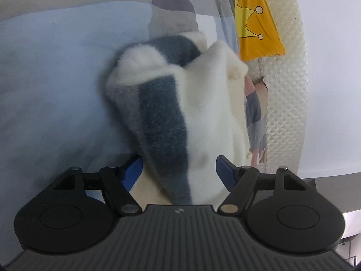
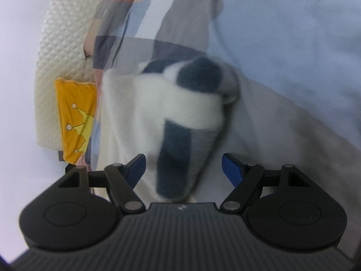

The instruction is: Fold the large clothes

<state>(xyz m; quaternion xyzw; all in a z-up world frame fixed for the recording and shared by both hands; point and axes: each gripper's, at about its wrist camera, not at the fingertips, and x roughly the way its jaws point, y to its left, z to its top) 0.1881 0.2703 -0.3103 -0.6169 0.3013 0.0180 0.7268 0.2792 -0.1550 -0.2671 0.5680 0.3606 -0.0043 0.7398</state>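
Left tool (image 1: 179,169): blue fingers (image 1: 133,171) spread wide, with a fuzzy white and dark grey-blue garment (image 1: 176,113) draped between them; no pinch is seen, though the cloth's lower end is hidden behind the tool body. Right tool (image 2: 183,168): jaws likewise spread, the same garment (image 2: 171,117) bunched between and ahead of them, untouched by either pad. Garment outlines are smeared by blur. Behind it, pale blue bedding (image 1: 56,90), a patchwork cover (image 2: 140,22) and a yellow crown-print cushion (image 1: 255,22), partly cut off.
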